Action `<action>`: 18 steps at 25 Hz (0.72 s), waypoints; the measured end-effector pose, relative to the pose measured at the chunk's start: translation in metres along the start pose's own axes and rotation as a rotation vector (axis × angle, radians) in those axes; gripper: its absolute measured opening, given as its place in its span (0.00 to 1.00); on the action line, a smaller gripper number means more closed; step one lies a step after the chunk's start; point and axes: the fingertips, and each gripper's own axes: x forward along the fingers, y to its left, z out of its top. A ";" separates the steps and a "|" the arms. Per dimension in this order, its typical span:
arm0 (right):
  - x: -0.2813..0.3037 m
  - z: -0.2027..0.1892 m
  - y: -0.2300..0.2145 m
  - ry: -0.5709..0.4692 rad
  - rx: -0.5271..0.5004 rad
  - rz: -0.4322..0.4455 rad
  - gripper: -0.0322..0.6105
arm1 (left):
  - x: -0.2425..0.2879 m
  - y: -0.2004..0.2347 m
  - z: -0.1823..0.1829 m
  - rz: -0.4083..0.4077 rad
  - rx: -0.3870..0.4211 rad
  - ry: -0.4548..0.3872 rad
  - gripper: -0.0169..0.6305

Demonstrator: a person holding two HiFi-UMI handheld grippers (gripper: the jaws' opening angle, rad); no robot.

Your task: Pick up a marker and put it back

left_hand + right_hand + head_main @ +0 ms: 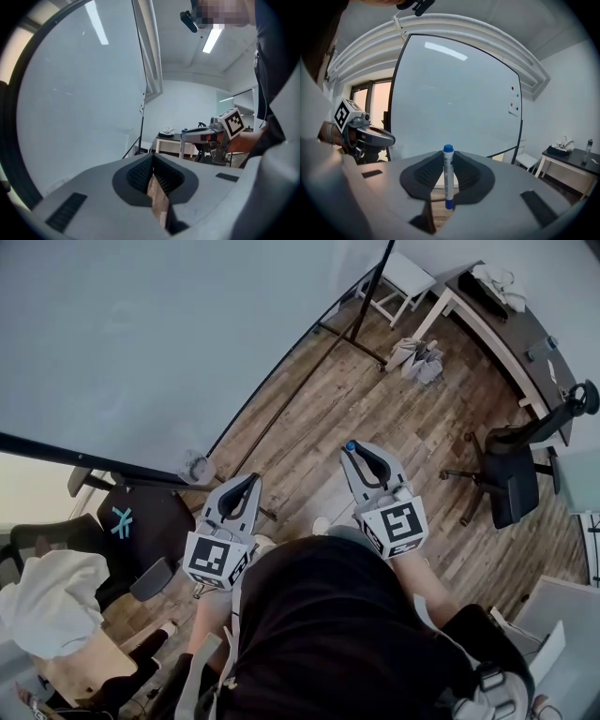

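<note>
— What's the room like?
— A big whiteboard on a stand over a wood plank floor. It stands just ahead of both grippers. A dark desk and an office chair sit well off to the right of the right gripper.
— Where's the marker?
— Pinched in the right gripper. The marker stands upright across the two pads. Its blue cap pokes out above them and its blue tail end hangs below. It's held in the air, apart from the whiteboard.
— So that gripper is clenched?
— Yes, clamped on the white barrel from both sides.
— And the other one?
— The left gripper is just to the left of the right one, at about the same height. Its pads meet at the tips with nothing between them. Only a sliver of floor shows through the gap behind.
</note>
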 end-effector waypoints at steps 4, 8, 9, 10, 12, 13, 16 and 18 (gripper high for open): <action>0.010 0.007 0.010 -0.002 -0.013 0.023 0.17 | -0.010 0.010 -0.003 0.024 -0.012 -0.003 0.04; 0.025 0.016 0.023 -0.008 -0.029 0.055 0.17 | -0.023 0.024 -0.005 0.050 -0.024 -0.007 0.04; 0.028 0.018 0.027 -0.009 -0.033 0.064 0.17 | -0.027 0.027 -0.006 0.058 -0.028 -0.009 0.04; 0.032 0.020 0.032 -0.009 -0.038 0.073 0.17 | -0.031 0.031 -0.007 0.067 -0.032 -0.011 0.04; 0.040 0.024 0.041 -0.009 -0.048 0.092 0.17 | -0.039 0.038 -0.010 0.088 -0.041 -0.013 0.04; 0.044 0.027 0.046 -0.010 -0.053 0.103 0.17 | -0.043 0.042 -0.012 0.098 -0.044 -0.013 0.04; 0.055 0.034 0.060 -0.022 -0.065 0.141 0.17 | -0.054 0.051 -0.016 0.129 -0.054 -0.016 0.04; 0.062 0.040 0.069 -0.028 -0.072 0.164 0.17 | -0.062 0.057 -0.017 0.151 -0.061 -0.019 0.04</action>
